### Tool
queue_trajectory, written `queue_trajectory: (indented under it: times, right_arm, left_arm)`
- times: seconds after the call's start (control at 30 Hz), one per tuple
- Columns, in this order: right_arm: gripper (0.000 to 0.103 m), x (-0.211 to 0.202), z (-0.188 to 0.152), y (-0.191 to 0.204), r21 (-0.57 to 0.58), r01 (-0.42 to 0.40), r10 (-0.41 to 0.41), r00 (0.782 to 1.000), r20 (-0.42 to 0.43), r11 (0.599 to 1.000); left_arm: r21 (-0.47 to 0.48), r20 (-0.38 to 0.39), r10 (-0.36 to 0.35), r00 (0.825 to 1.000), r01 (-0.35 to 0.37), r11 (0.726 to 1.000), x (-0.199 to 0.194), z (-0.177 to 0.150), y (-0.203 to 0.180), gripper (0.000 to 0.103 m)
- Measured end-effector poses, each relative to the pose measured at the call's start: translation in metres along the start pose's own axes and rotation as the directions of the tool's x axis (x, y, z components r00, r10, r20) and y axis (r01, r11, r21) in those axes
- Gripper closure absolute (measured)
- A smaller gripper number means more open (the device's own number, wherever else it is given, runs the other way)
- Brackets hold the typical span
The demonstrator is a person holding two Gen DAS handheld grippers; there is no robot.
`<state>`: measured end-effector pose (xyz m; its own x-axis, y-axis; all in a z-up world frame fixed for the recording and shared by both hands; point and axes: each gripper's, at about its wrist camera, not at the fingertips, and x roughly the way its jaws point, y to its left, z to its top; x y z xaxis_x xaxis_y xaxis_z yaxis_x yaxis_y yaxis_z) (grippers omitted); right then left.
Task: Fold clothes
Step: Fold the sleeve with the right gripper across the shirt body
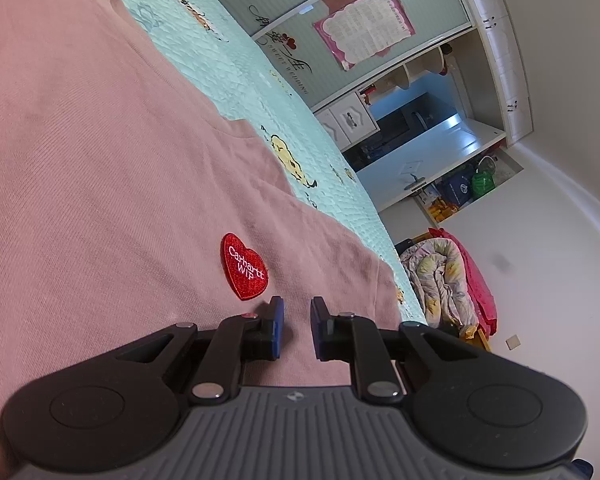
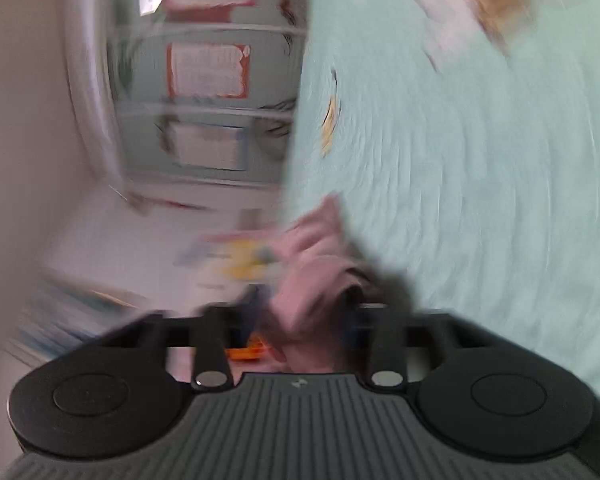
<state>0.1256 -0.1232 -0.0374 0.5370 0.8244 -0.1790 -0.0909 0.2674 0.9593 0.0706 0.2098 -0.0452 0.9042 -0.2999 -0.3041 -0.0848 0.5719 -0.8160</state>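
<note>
Pink shirt [image 1: 100, 168]: 1, with 1 red heart patch [image 1: 244, 266]. Mint bedspread [image 1: 236, 68]: 1. Grippers: 2, the left gripper [image 1: 297, 320] and the right gripper [image 2: 300, 312]. Pink-bordered posters [image 1: 364, 26] at 1 o'clock: 2 in the left view. Bedding bundle [image 1: 448, 280] at 3 o'clock: 1.

Both grippers, left [image 1: 297, 322] and right [image 2: 300, 320], same build: ribbed grey body with small centre logo, two black rounded side housings with circular recesses, black linkage arms on silver pivot pins, black fingers [image 1: 276, 320] with blue pads, left one clearly.
</note>
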Motion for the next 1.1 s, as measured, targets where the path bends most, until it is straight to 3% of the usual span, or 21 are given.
queue_trajectory:
  times: [0.07, 0.1, 0.13, 0.17, 0.2, 0.27, 0.3, 0.33, 0.4, 0.47, 0.6, 0.67, 0.73, 0.8, 0.87, 0.97, 1.07, 1.1]
  right_arm:
    - [0.096, -0.009, -0.004, 0.023, -0.192, 0.092, -0.076, 0.993, 0.089, 0.977]
    - [0.097, -0.016, -0.005, 0.035, -0.286, 0.129, -0.092, 0.986, 0.139, 0.949]
    - [0.097, -0.019, -0.013, 0.053, -0.414, 0.185, -0.113, 0.975, 0.193, 0.891]
    - [0.097, -0.016, -0.033, 0.074, -0.600, 0.277, -0.140, 0.954, 0.266, 0.750]
    - [0.097, -0.014, -0.053, 0.095, -0.745, 0.362, -0.146, 0.929, 0.341, 0.561]
    - [0.097, 0.008, -0.112, 0.113, -0.890, 0.450, -0.114, 0.891, 0.440, 0.078]
    - [0.097, 0.016, -0.134, 0.113, -0.899, 0.434, -0.102, 0.893, 0.438, -0.054]
    - [0.097, 0.022, -0.148, 0.112, -0.911, 0.394, -0.107, 0.907, 0.407, -0.125]
    - [0.097, 0.032, -0.170, 0.109, -0.915, 0.309, -0.138, 0.926, 0.351, -0.258]
    - [0.097, 0.037, -0.185, 0.107, -0.898, 0.278, -0.145, 0.928, 0.343, -0.341]
    - [0.096, 0.046, -0.194, 0.103, -0.880, 0.231, -0.143, 0.939, 0.314, -0.416]
    - [0.094, 0.049, -0.199, 0.101, -0.867, 0.207, -0.150, 0.941, 0.304, -0.454]
    - [0.094, 0.050, -0.211, 0.102, -0.849, 0.198, -0.149, 0.941, 0.305, -0.491]
    - [0.093, 0.051, -0.212, 0.102, -0.833, 0.193, -0.149, 0.939, 0.310, -0.519]
    - [0.090, 0.051, -0.213, 0.101, -0.821, 0.186, -0.149, 0.939, 0.311, -0.540]
    - [0.088, 0.056, -0.213, 0.102, -0.814, 0.177, -0.155, 0.938, 0.309, -0.553]
    - [0.086, 0.061, -0.212, 0.102, -0.807, 0.167, -0.162, 0.937, 0.308, -0.566]
    - [0.084, 0.063, -0.212, 0.102, -0.805, 0.164, -0.165, 0.937, 0.308, -0.570]
  left_arm:
    - [-0.011, -0.008, 0.009, 1.000, -0.009, 1.000, 0.001, 0.002, -0.001, 0.086]
    - [-0.016, -0.018, 0.017, 1.000, -0.017, 1.000, 0.001, 0.003, -0.002, 0.086]
    - [-0.016, -0.035, 0.033, 0.999, -0.033, 0.999, 0.003, 0.005, -0.005, 0.086]
    - [-0.004, -0.054, 0.061, 0.997, -0.061, 0.998, 0.004, 0.007, -0.009, 0.086]
    - [0.013, -0.072, 0.094, 0.993, -0.093, 0.996, 0.005, 0.009, -0.014, 0.086]
    - [0.044, -0.082, 0.164, 0.983, -0.161, 0.986, 0.000, 0.015, -0.028, 0.088]
    - [0.059, -0.084, 0.200, 0.976, -0.195, 0.979, -0.003, 0.018, -0.035, 0.083]
    - [0.087, -0.071, 0.232, 0.970, -0.226, 0.970, -0.008, 0.021, -0.043, 0.078]
    - [0.149, -0.043, 0.256, 0.966, -0.247, 0.958, -0.020, 0.029, -0.061, 0.051]
    - [0.201, -0.038, 0.245, 0.969, -0.233, 0.951, -0.031, 0.037, -0.078, 0.042]
    - [0.322, -0.098, 0.249, 0.964, -0.206, 0.924, -0.025, 0.043, -0.112, 0.028]
    - [0.391, -0.136, 0.265, 0.955, -0.194, 0.900, -0.013, 0.042, -0.129, 0.028]
    - [0.501, -0.169, 0.310, 0.935, -0.190, 0.844, 0.004, 0.034, -0.150, 0.028]
    - [0.628, -0.196, 0.385, 0.902, -0.186, 0.756, 0.024, 0.019, -0.167, 0.028]
    - [0.736, -0.196, 0.478, 0.856, -0.194, 0.649, 0.044, 0.005, -0.177, 0.028]
    - [0.851, -0.179, 0.523, 0.833, -0.135, 0.507, 0.055, -0.017, -0.192, 0.028]
    - [0.936, -0.143, 0.549, 0.824, -0.067, 0.345, 0.060, -0.039, -0.206, 0.028]
    - [0.955, -0.133, 0.574, 0.808, -0.050, 0.291, 0.066, -0.047, -0.206, 0.028]
